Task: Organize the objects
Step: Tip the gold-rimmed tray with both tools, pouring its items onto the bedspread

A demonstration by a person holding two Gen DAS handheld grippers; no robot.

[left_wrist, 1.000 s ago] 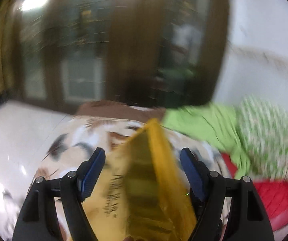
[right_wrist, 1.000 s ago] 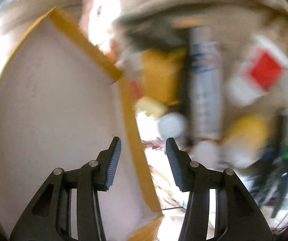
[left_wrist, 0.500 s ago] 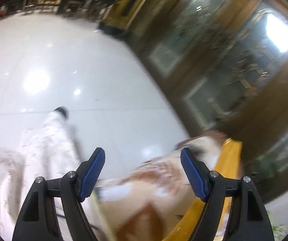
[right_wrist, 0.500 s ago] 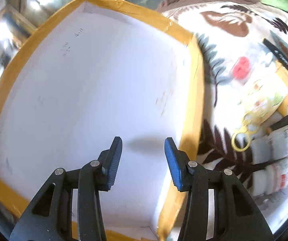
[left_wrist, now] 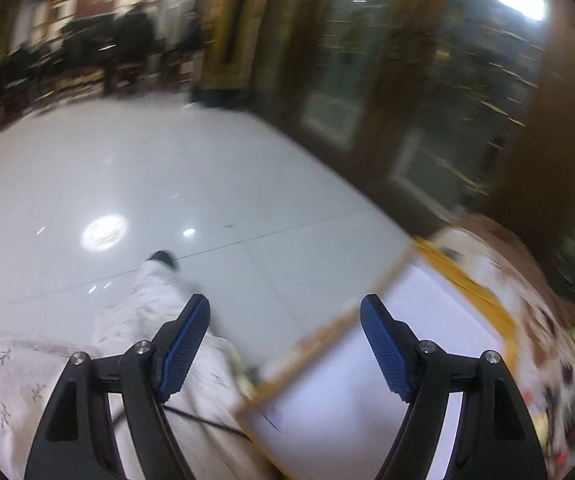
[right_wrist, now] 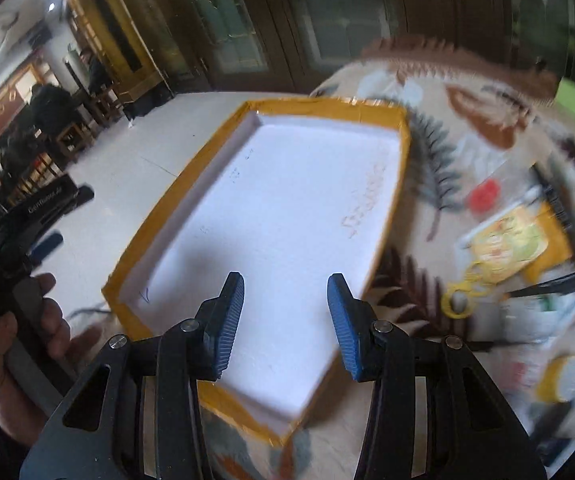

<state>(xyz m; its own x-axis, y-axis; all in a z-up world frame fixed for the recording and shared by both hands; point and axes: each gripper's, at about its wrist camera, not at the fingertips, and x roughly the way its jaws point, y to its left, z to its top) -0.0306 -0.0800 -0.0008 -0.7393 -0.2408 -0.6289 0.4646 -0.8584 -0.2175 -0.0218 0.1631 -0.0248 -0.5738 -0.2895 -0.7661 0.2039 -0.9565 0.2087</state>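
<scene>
Shallow yellow-rimmed box point(right_wrist: 401, 168) lying open on leaf-print cloth point(right_wrist: 439, 128), white interior bare

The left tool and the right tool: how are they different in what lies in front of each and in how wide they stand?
1. The left tool stands wider; the right tool is narrower, its jaws having just been closing on nothing.
2. The left tool looks over the yellow-edged box's corner toward the floor; the right tool hangs over the box's empty white inside.
Both have blue pads and hold nothing.
</scene>
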